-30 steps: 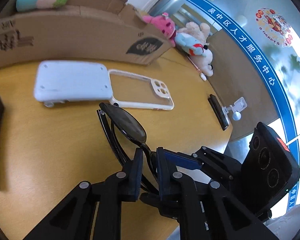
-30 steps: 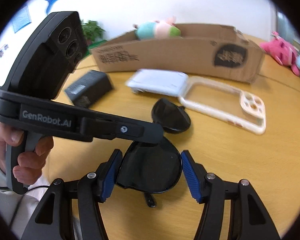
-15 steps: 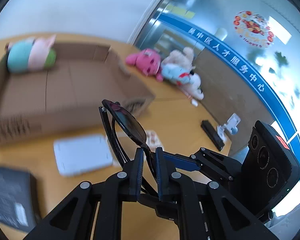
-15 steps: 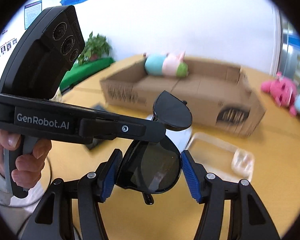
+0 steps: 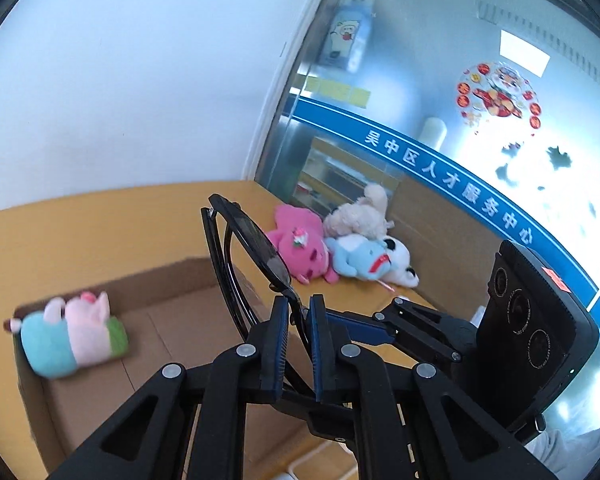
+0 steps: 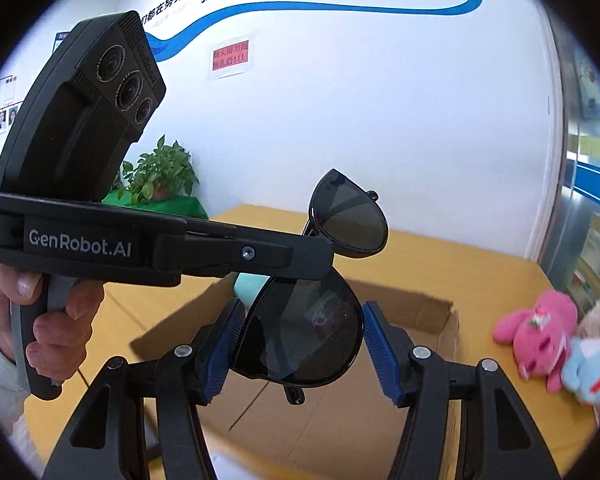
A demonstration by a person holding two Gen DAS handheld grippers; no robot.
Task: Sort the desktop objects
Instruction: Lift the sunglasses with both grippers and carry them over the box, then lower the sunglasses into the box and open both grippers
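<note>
Lifted since a second ago: one pair of sunglasses (image 6: 304,332), up off the table (image 5: 80,232), now above one cardboard box (image 5: 172,344). Left tongs (image 5: 298,340) pinch its bridge, narrow; right tongs (image 6: 300,354) clamp one lens. One plush toy (image 5: 72,336) in box; three plush toys (image 5: 340,252) near the table's far corner.

The sunglasses (image 6: 304,332) are made of shiny black plastic with dark, glossy lenses. The left gripper (image 5: 298,344) and right gripper (image 6: 300,356) are made of dull black plastic, and ribbed blue pads (image 6: 374,340) are seen on the fingers. The box (image 5: 172,320) is made of rough brown cardboard. The soft toys (image 5: 340,252) are covered in fluffy cloth. The surface (image 5: 80,232) looks like smooth yellow wood.
</note>
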